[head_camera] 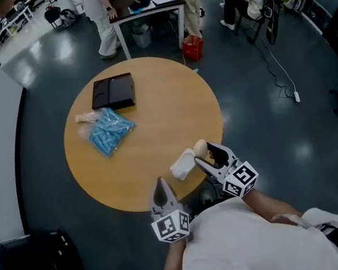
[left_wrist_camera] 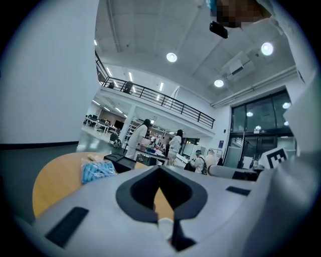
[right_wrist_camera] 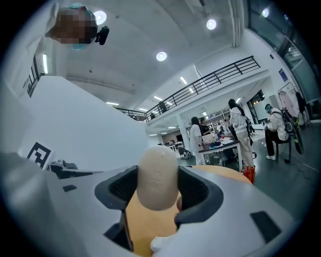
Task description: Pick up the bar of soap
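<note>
The cream, oval bar of soap (right_wrist_camera: pixel 158 180) stands upright between the jaws of my right gripper (right_wrist_camera: pixel 158 193), which is shut on it. In the head view the soap (head_camera: pixel 200 148) is just above the near right edge of the round wooden table (head_camera: pixel 150 96), held by the right gripper (head_camera: pixel 205 155). A white cloth (head_camera: pixel 183 164) lies on the table beside it. My left gripper (head_camera: pixel 161 193) is at the table's near edge, jaws shut with nothing between them; in its own view the left gripper (left_wrist_camera: pixel 160 175) points across the table.
A black flat case (head_camera: pixel 113 91) and a clear bag of blue items (head_camera: pixel 110 130) lie on the far left of the table. Beyond it stands a desk (head_camera: pixel 146 7) with people around it, and a red bin (head_camera: pixel 193 48) sits on the floor.
</note>
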Tool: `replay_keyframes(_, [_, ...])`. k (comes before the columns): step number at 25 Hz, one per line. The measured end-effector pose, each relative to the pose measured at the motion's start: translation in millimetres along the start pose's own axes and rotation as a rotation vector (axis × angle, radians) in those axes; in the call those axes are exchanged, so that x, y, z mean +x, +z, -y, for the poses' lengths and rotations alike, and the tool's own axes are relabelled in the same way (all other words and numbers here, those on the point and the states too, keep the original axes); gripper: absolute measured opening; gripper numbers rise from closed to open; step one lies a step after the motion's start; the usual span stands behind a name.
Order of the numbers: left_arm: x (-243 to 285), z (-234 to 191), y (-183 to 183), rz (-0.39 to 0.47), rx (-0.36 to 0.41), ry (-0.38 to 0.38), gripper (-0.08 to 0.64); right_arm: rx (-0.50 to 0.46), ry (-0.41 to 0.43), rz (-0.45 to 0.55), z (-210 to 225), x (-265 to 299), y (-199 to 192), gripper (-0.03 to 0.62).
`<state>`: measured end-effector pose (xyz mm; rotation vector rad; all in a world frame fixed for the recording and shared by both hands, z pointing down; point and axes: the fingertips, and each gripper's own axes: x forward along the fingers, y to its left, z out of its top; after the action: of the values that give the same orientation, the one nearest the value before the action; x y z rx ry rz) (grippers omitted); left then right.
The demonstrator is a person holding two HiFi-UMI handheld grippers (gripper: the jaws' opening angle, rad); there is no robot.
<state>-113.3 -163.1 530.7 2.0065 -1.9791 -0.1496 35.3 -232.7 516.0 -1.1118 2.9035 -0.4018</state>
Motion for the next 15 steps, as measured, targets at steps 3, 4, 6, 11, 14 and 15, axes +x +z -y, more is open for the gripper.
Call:
replay_keyframes(3, [-1.4, 0.0, -0.1, -0.001, -0.006, 0.003, 0.006, -0.008, 0.008, -0.006, -1.7, 0.4, -0.2, 0.261])
replay_keyframes(4, [-2.0, 0.0, -0.1, -0.001, -0.008, 0.003, 0.006, -0.011, 0.011, -0.006, -2.5, 0.5, 0.0, 0.261])
replay_keyframes(6, [-3.3, -0.1, -0.3, -0.001, -0.011, 0.004, 0.006, -0.017, 0.018, -0.009, -4.3, 0.6, -0.1, 0.261])
replay_keyframes(11, [-5.6, -2.5, -0.4, -0.001, -0.015, 0.009, 0.006, -0.029, 0.034, -0.026, -9.0, 3.2, -3.8, 0.261])
replay_keyframes(14, [-6.2, -3.0, -1.5, -0.002, -0.019, 0.011, 0.006, -0.031, 0.037, -0.036, -9.5, 3.9, -6.8, 0.261])
replay_keyframes(15, [-6.3, -3.1, -1.8, -0.003, -0.020, 0.012, 0.006, -0.031, 0.037, -0.039, -9.3, 3.9, -7.5, 0.261])
